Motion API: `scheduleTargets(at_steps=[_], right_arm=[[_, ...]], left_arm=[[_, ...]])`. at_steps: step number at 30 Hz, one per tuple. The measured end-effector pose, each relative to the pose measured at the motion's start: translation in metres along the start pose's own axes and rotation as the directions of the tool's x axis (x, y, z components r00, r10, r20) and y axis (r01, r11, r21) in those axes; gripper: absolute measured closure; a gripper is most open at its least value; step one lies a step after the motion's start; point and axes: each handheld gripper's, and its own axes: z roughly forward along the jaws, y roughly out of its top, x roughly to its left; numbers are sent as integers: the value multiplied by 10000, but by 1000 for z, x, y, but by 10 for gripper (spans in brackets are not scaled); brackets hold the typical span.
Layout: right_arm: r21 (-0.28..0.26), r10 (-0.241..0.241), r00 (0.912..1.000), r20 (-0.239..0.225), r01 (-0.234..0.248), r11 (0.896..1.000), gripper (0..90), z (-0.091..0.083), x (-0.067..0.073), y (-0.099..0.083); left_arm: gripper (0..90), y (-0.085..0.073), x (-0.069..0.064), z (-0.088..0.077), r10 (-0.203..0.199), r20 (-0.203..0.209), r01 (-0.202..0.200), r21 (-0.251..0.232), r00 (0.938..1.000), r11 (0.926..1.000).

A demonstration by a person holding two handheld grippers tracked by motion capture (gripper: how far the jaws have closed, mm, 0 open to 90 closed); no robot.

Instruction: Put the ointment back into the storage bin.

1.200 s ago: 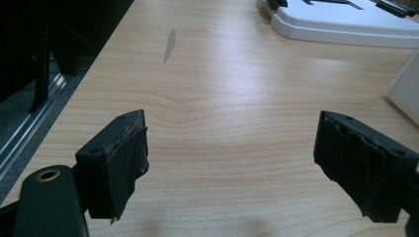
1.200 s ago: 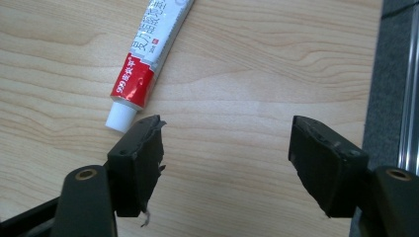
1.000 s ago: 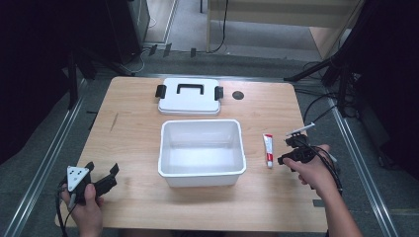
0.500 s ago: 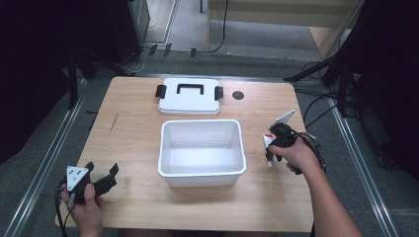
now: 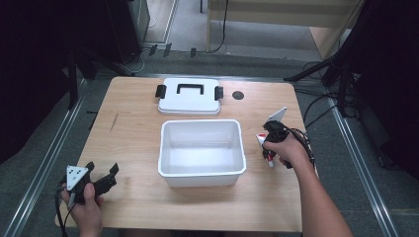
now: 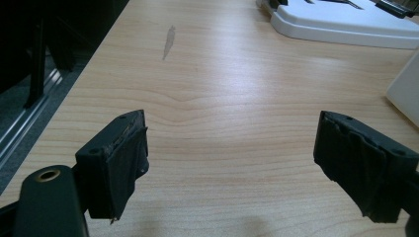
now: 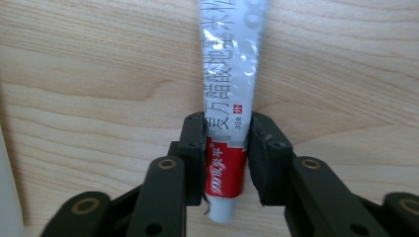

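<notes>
Table (image 5: 133, 133), light wooden top, is carrying everything, and a white rectangular plastic bin (image 5: 202, 174) is sitting open near its middle. Behind the bin, a flat white plastic lid with a black handle and black side clips (image 5: 189, 97) is lying on the wood, just apart from the bin's far rim. Left gripper (image 6: 232, 163) is resting at the table's near left corner, held in the person's left hand (image 5: 84, 210), jaws standing wide apart over bare wood, nothing between them. Right gripper (image 7: 228, 148) is sitting to the right of the bin, jaws closing in on both sides of a small white squeeze tube with a red band and printed text (image 7: 230, 89). Tube is lying flat on the wood beside the bin's right wall, both jaw pads touching its red end.
</notes>
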Motion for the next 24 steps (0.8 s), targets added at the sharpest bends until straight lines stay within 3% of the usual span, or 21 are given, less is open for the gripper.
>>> scheduleTargets(at_steps=[8,19,24], right_arm=[[-74,-449,9990,1,449,9990,726,-5,6,-1],[-296,-1010,9933,-563,994,9946,727,-48,12,-1],[-355,-1348,9897,-472,1332,9904,727,-68,20,1]], left_arm=[[143,0,0,0,-13,8,13,-3,10000,10000],[143,0,0,0,7,10,-7,50,10000,10000],[143,0,0,0,4,23,-4,51,10000,10000]])
